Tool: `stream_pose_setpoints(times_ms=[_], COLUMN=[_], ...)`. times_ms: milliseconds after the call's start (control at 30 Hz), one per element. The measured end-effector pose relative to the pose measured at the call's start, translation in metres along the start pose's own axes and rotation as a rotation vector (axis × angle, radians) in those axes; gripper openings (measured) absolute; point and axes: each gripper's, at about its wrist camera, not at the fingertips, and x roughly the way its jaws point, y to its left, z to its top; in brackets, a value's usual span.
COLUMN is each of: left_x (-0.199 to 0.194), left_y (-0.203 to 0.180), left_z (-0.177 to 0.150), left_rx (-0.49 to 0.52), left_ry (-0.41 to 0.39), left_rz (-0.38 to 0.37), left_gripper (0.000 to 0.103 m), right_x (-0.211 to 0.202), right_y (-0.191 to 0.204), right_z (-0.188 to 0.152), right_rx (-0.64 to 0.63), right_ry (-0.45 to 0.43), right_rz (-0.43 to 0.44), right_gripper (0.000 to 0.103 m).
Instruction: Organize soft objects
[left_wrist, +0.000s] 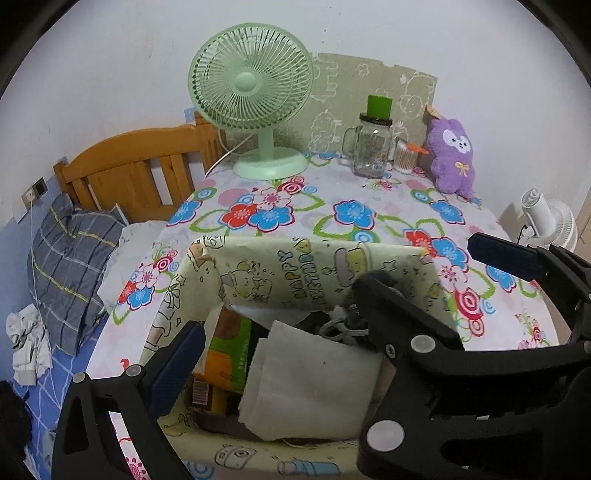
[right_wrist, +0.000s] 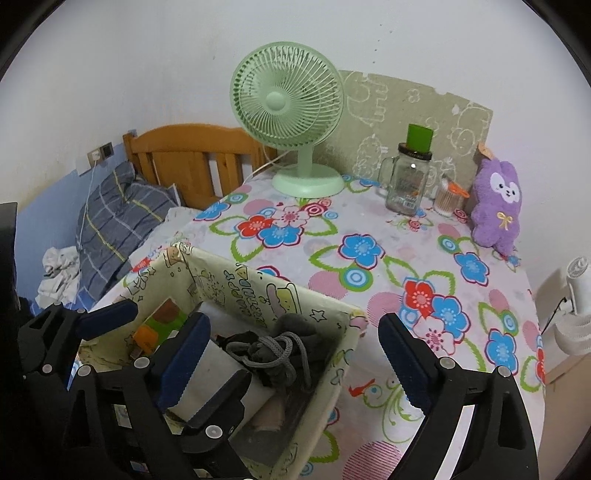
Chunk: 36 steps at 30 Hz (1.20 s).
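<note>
showing only rightward, grey cord (right_wrist: 275, 349) atop basket (right_wrist: 343, 354) contents.

A mint-green desk fan (left_wrist: 251, 96) stood at the back of the table on its flower-print tablecloth (left_wrist: 332, 199), with a handled glass jar (left_wrist: 371, 149) topped by a green cap just to its right and a clear tub of cotton swabs (left_wrist: 404, 157) beside that. Left of the table lay a bed with a wooden headboard (left_wrist: 136, 170) and a grey plaid pillow (left_wrist: 70, 258). A white fan (left_wrist: 550, 225) stood off the table's right edge.
</note>
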Motion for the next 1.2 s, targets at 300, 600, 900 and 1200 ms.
stream_pose_setpoints(times_ms=[300, 600, 900, 1200], left_x=[-0.019, -0.048, -0.079, -0.109], left_y=[-0.010, -0.030, -0.050, -0.073], left_z=[-0.001, -0.002, -0.004, -0.007], left_rx=[0.008, 0.040, 0.047, 0.071], left_ry=[-0.021, -0.079, -0.129, -0.177], left_rz=[-0.012, -0.019, -0.029, -0.035], left_gripper=[0.103, 0.103, 0.103, 0.103], right_x=[-0.026, -0.063, -0.107, -0.159], right_y=[-0.006, -0.020, -0.046, -0.066], right_z=[-0.006, -0.015, -0.030, -0.047], right_rx=[0.031, 0.093, 0.194, 0.240], right_ry=[-0.029, -0.078, -0.126, -0.208], right_rz=[-0.011, -0.054, -0.129, -0.196], right_gripper=[0.094, 0.094, 0.099, 0.101])
